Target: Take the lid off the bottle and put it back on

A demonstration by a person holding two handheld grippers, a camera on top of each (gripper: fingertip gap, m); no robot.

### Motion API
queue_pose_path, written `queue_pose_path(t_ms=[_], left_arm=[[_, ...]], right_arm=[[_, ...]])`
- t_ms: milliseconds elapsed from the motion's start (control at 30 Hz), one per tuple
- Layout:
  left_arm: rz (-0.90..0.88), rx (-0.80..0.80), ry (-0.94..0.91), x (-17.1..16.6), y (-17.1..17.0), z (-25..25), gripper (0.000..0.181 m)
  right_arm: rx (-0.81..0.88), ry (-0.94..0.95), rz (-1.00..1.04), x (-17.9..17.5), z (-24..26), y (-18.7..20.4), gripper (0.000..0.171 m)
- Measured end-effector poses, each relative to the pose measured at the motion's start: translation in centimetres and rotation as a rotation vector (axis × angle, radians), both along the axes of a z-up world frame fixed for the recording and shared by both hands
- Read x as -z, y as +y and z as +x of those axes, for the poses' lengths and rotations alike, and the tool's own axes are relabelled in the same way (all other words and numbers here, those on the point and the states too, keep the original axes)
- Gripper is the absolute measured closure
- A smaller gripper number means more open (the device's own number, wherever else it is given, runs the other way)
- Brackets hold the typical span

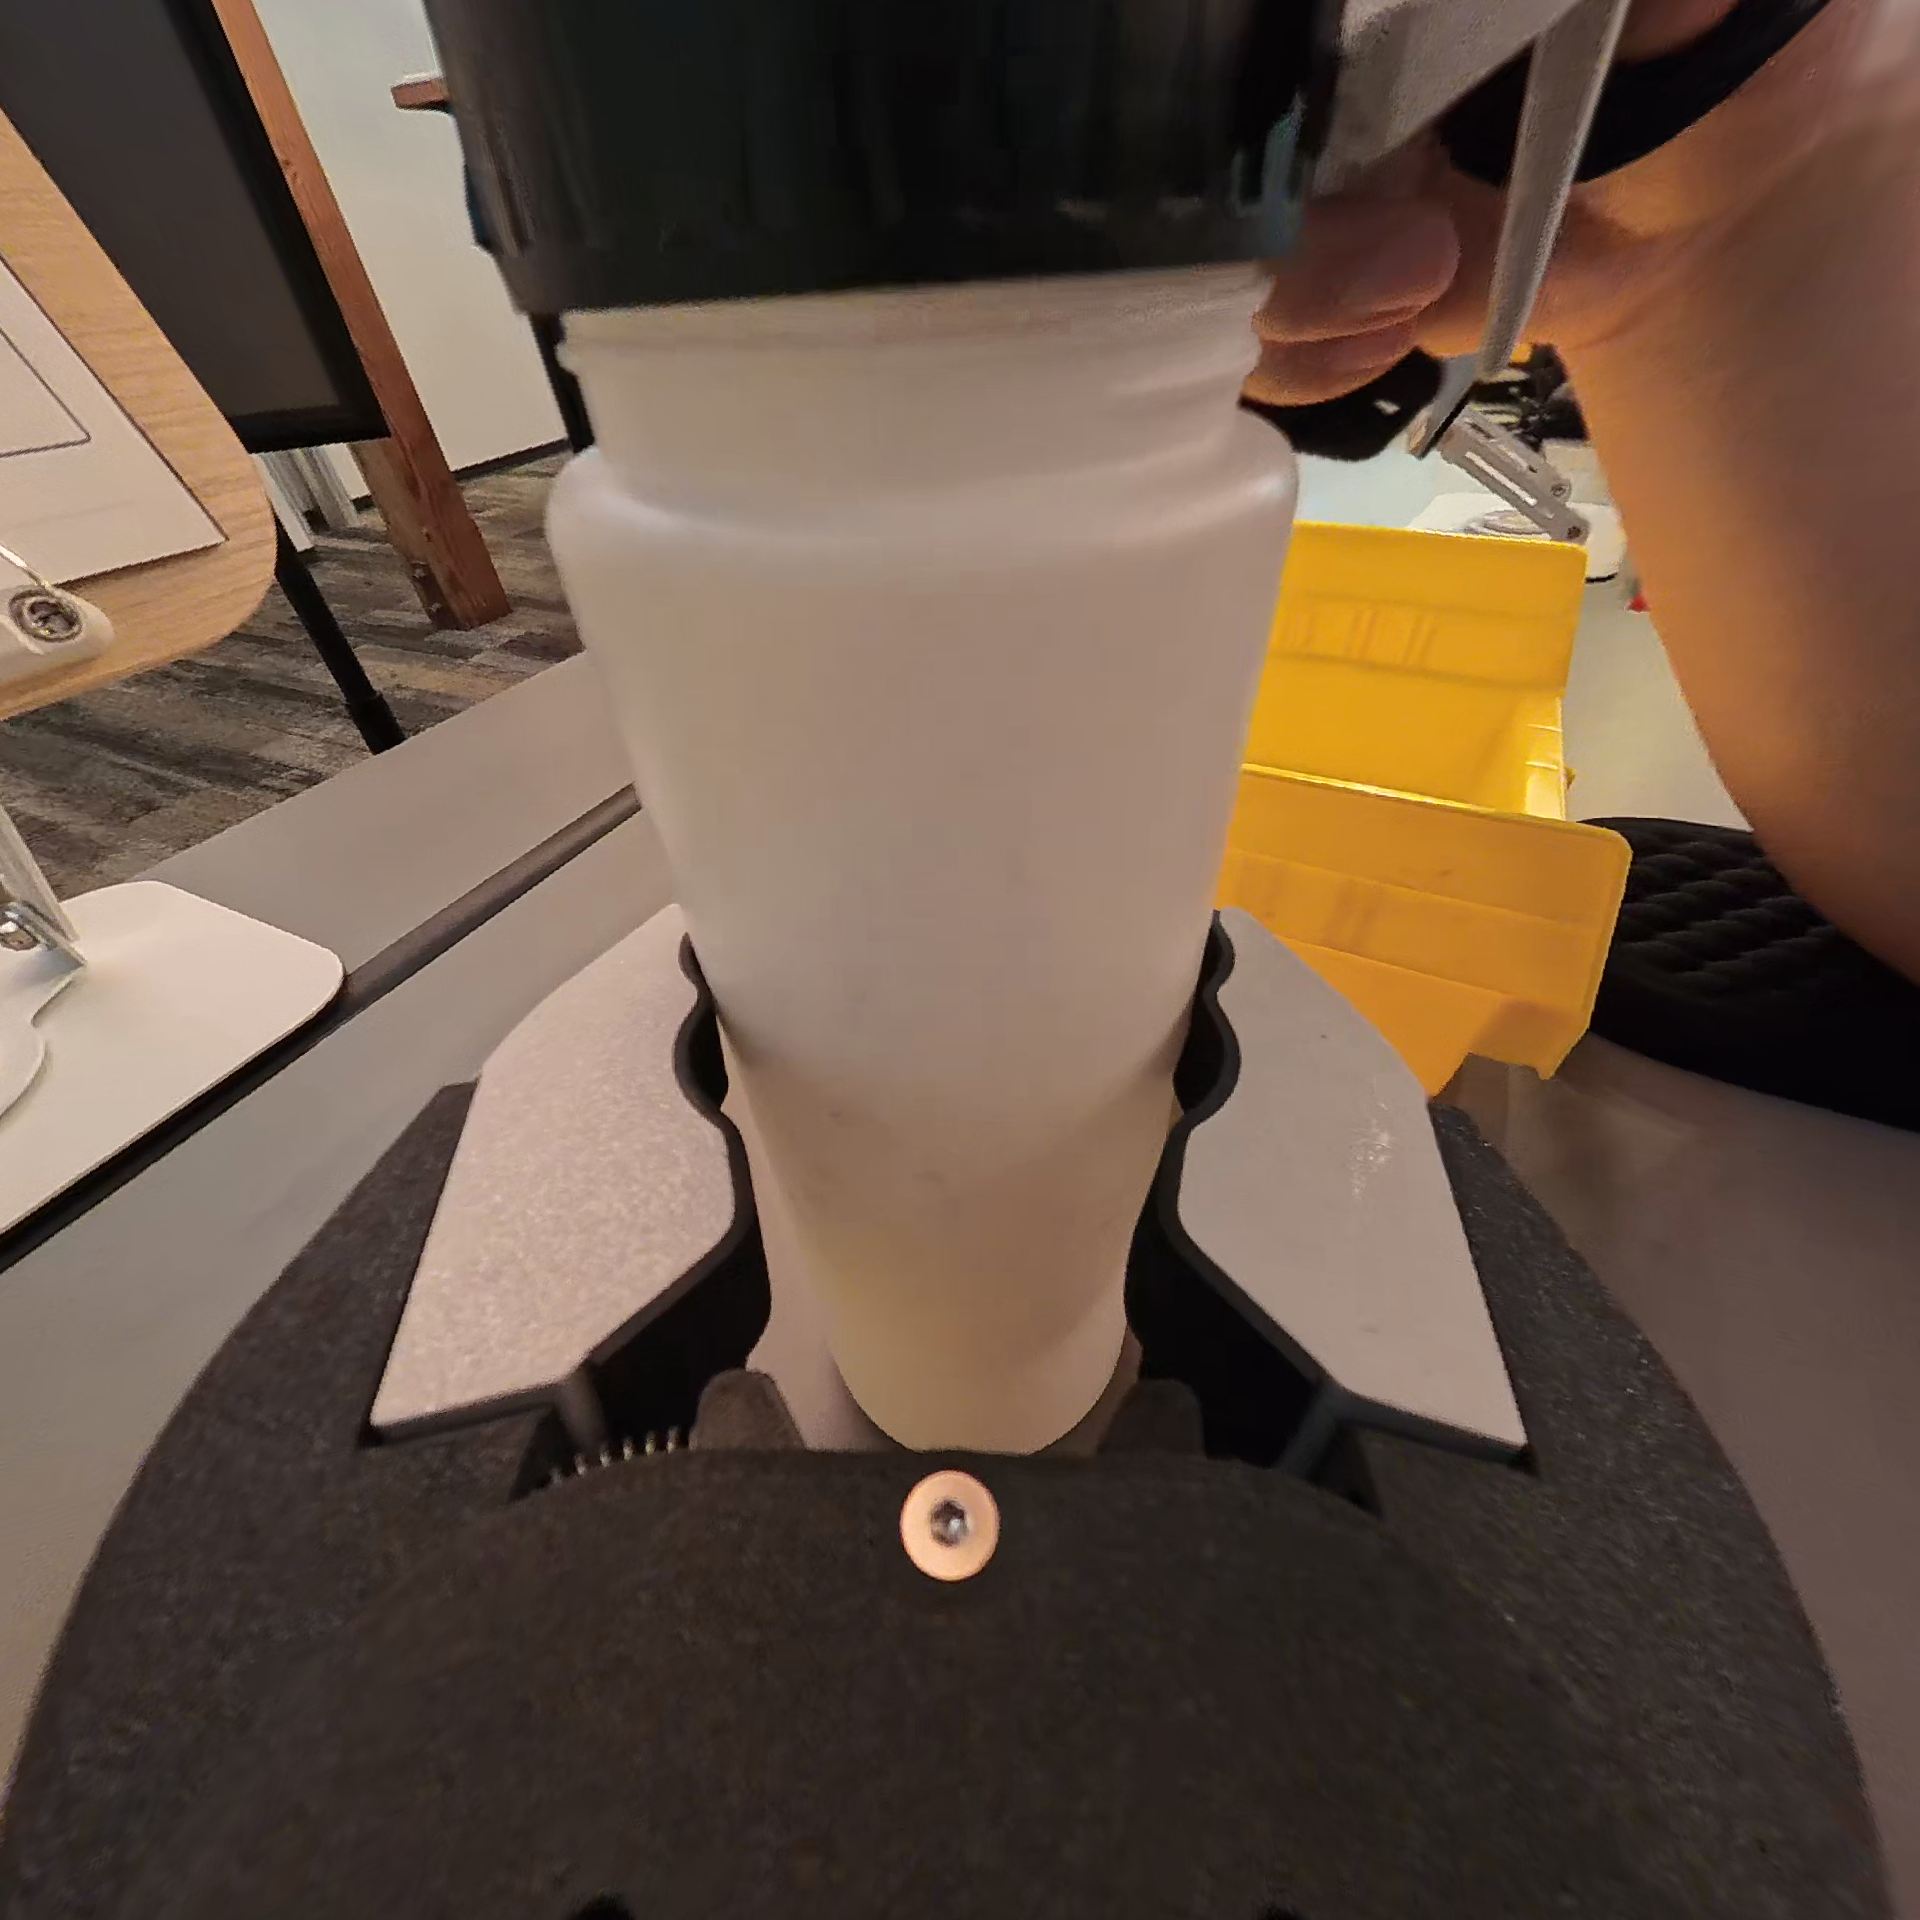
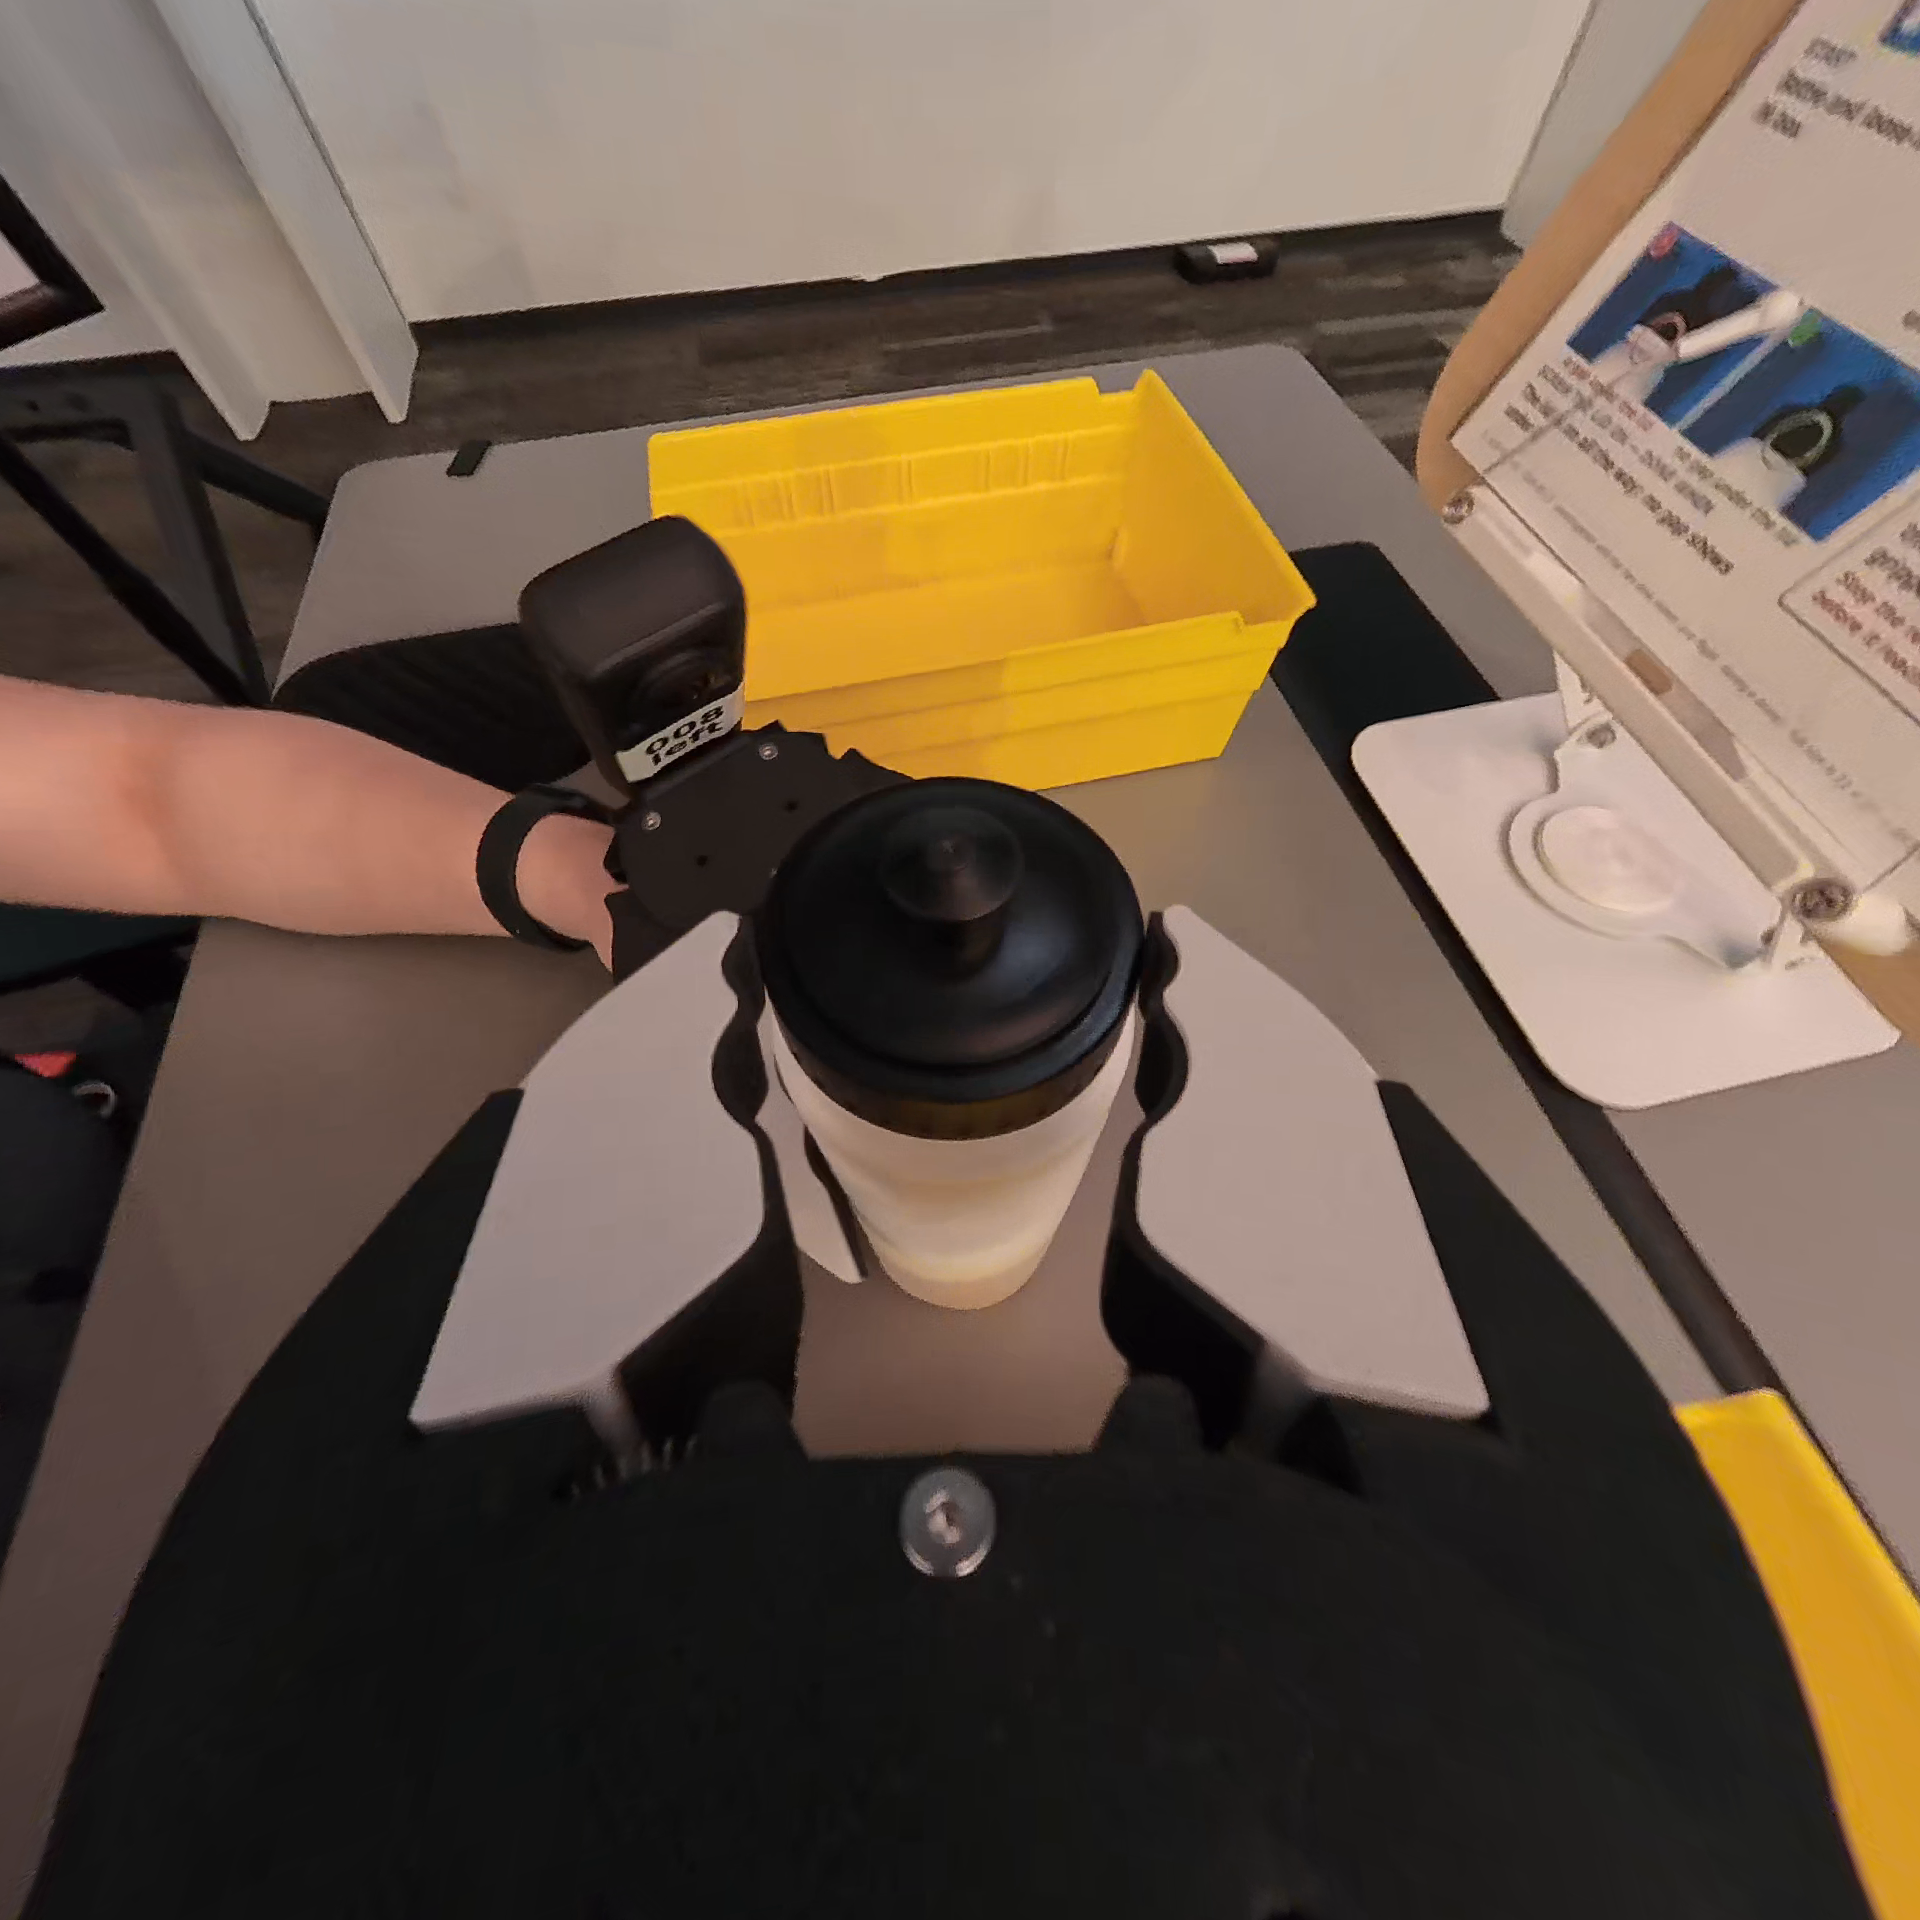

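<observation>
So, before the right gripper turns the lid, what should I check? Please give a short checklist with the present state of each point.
1. Left gripper shut on the bottle low on its body: ok.
2. Bottle upright on the table: ok.
3. Lid sits on the bottle neck: ok; how tightly it is screwed, cannot tell.
4. Right gripper fingers on both sides of the lid rim: ok; firm contact, cannot tell.
5. Yellow bin stands behind, apart from the bottle: ok.
6. Stand with the sheet to the right, apart from the gripper: ok.
</observation>
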State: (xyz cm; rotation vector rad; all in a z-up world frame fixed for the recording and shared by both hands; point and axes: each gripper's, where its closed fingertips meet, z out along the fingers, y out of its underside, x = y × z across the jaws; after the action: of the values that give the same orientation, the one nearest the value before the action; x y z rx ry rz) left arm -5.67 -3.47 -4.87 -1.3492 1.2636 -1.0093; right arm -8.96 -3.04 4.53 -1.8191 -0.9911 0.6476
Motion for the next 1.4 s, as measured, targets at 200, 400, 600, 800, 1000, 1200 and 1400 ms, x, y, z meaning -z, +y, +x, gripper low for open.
queue_pose_path(t_ms=[200,400,600,800,1000,1200,1400], left_arm=[[-0.022,-0.226,0.051,0.2,1.9,-0.4,0.095],[-0.012,-0.269,0.047,0.2,2.1,-0.5,0.095],[-0.013,-0.143,0.025,0.1,1.2,0.0,0.095],[-0.013,-0.072,0.015,0.1,0.3,0.3,0.095],[-0.017,-0.195,0.059,0.2,1.6,-0.2,0.095],[-0.029,-0.315,0.078,0.3,3.3,-1.3,0.095],[-0.032,-0.222,0.056,0.2,2.7,-0.9,0.095]], right_arm=[[0.252,0.019,-0.106,0.5,0.1,1.4,0.1],[0.351,-0.019,-0.107,0.6,0.1,1.5,0.1],[0.141,-0.031,0.062,-1.1,0.3,0.6,0.092],[0.037,-0.03,0.054,-0.1,0.7,0.2,0.097],[0.145,-0.036,-0.009,0.3,0.5,0.8,0.102],[0.392,0.001,-0.082,0.7,-0.3,2.1,0.103],[0.29,-0.128,-0.002,0.9,0.1,1.6,0.096]])
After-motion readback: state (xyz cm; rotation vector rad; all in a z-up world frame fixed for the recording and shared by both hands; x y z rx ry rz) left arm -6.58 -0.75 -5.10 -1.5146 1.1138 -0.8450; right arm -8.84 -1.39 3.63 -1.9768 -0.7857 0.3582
